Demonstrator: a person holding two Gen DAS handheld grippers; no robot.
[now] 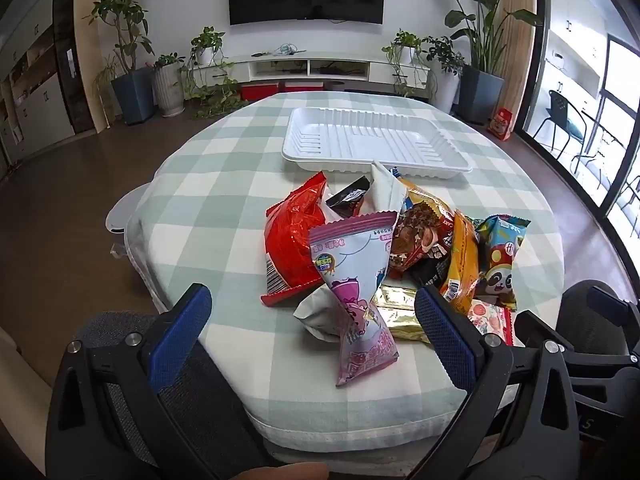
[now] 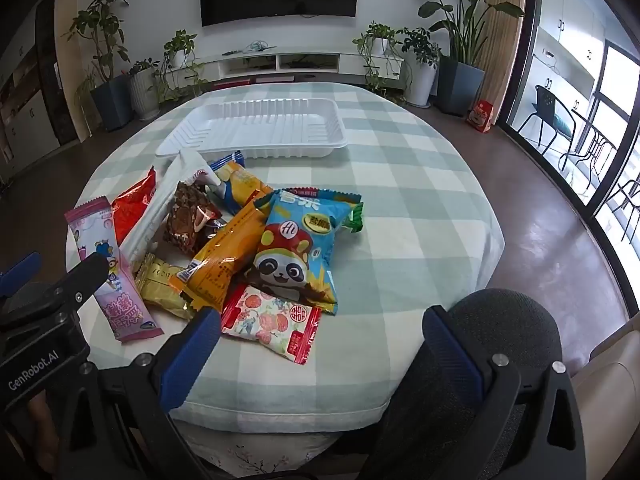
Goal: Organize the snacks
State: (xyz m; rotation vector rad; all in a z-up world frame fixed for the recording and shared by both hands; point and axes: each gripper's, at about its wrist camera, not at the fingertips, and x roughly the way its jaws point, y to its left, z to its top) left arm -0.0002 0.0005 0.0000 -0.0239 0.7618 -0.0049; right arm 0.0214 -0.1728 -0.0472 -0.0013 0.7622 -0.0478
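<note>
A heap of snack packets lies on the checked tablecloth point(image 1: 224, 184): a red bag point(image 1: 290, 240), a pink packet point(image 1: 356, 292), a gold bar point(image 1: 400, 312), an orange packet point(image 2: 224, 256), a blue panda bag point(image 2: 296, 252) and a strawberry packet point(image 2: 272, 320). An empty white tray point(image 1: 376, 140) stands behind the heap; it also shows in the right wrist view point(image 2: 260, 128). My left gripper point(image 1: 314, 320) is open, its fingers either side of the pink packet's near end. My right gripper point(image 2: 320, 344) is open at the near table edge, just right of the strawberry packet.
The table is round with a green-and-white cloth point(image 2: 420, 208). Dark mesh chair backs sit at the near edge point(image 2: 500, 328). Potted plants point(image 1: 132, 80), a low TV cabinet point(image 1: 308, 68) and a glass door point(image 1: 600, 120) stand beyond.
</note>
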